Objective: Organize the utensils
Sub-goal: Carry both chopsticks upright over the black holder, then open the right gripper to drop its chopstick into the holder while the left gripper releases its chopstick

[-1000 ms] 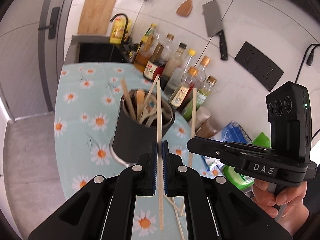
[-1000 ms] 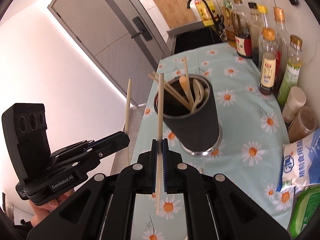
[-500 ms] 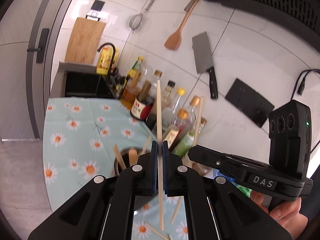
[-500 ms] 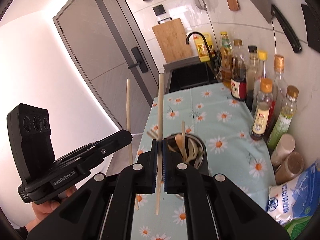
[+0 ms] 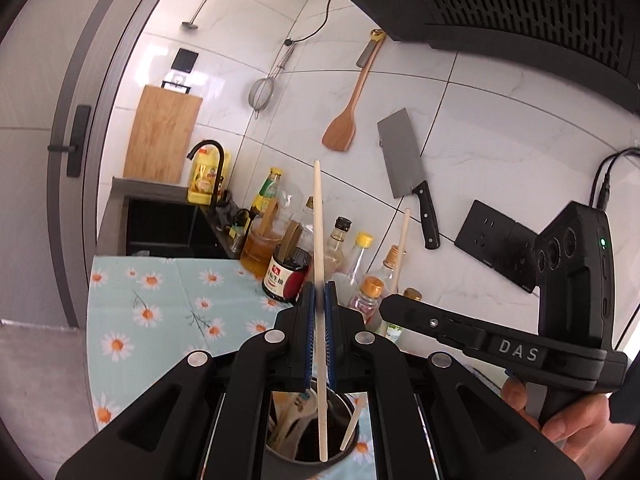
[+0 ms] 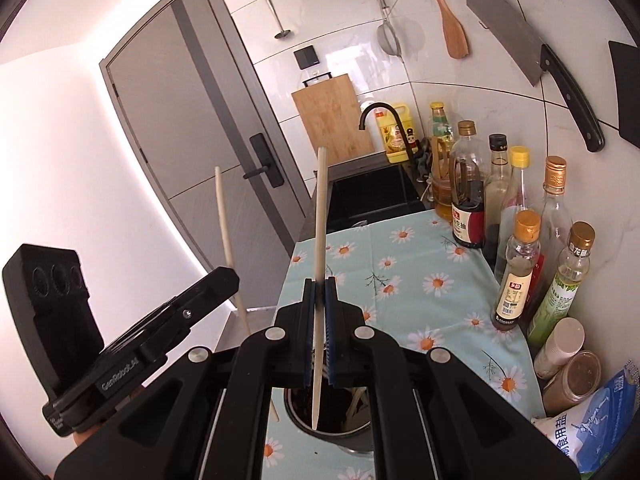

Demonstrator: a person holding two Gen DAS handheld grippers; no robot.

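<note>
Clamping one chopstick [image 5: 318, 240] each: left gripper [image 5: 319, 300] ("GenRobot.AI"), right gripper [image 6: 319, 296] ("DAS").

1. The daisy tablecloth [image 6: 416, 264] lies bare between the dark utensil cup [image 6: 352, 434] and the sink [image 6: 372, 196]: open passage there
2. Bottles [image 6: 520, 268] crowd the wall side in a row
3. A salt bag [image 6: 596, 420] and jars [image 6: 568, 368] block the near right corner
4. A range hood [image 5: 520, 4] overhangs above
</note>
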